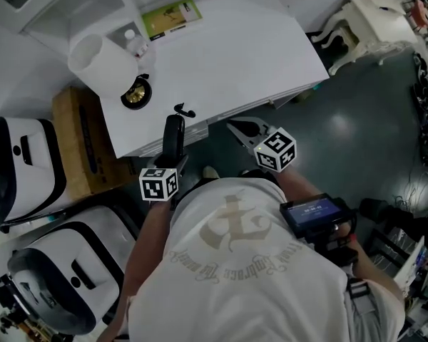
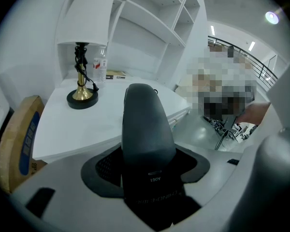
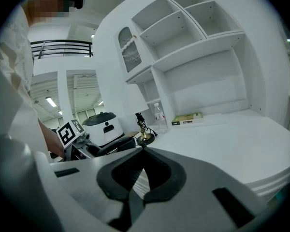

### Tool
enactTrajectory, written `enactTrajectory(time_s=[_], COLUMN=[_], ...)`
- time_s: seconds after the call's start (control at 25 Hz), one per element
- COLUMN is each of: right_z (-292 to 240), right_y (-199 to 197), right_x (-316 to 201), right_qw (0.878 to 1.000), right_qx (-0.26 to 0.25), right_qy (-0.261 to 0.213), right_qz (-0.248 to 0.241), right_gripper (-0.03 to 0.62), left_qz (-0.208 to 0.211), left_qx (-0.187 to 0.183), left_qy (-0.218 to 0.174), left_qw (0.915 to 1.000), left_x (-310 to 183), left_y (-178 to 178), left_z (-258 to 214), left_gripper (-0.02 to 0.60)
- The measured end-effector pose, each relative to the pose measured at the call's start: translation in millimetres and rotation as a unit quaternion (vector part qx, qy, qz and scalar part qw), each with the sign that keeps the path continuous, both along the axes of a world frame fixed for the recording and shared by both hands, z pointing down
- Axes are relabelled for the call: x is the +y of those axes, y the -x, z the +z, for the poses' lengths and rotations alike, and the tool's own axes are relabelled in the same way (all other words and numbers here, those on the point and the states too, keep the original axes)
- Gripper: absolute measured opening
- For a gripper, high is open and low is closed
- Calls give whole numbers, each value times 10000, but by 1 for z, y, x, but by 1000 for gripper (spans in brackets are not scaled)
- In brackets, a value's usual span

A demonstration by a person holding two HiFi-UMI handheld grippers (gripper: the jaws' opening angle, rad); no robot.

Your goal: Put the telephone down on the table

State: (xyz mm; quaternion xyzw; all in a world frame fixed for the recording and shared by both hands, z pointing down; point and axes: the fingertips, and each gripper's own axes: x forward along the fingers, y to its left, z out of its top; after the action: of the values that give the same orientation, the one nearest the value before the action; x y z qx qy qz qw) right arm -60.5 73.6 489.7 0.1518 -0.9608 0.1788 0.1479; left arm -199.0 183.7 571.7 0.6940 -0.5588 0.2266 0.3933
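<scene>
Left claw: your left claw (image 2: 149, 164) pinches the dark grey long telephone handset (image 2: 144, 124).
Telephone: between these jaws, sticking out forward; the white table (image 2: 101, 124) lies just ahead.
Right claw: your right claw (image 3: 143, 151) is pressed together, empty.

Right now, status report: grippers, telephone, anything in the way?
Left gripper shut on the telephone, by the table edge. Right gripper shut, empty. Lamp back left, small black object near the edge.
</scene>
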Motion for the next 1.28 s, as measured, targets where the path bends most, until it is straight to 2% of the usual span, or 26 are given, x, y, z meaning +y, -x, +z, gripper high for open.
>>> enactTrajectory(time_s=[0.76,1.28], right_z=[1,7], right_y=[20,41], right_x=[15,-25], right_qw=[9999,9997], right_qx=[90,-56], right_qy=[-31,59], right_qz=[-89,-235], right_gripper=[15,15], left_qz=[-14,-162], left_qx=[5,-113], left_qy=[-106,-64], left_qw=[9999,9998], left_x=[12,-23], left_y=[16,34], left_z=[0,-3], left_gripper=[288,288])
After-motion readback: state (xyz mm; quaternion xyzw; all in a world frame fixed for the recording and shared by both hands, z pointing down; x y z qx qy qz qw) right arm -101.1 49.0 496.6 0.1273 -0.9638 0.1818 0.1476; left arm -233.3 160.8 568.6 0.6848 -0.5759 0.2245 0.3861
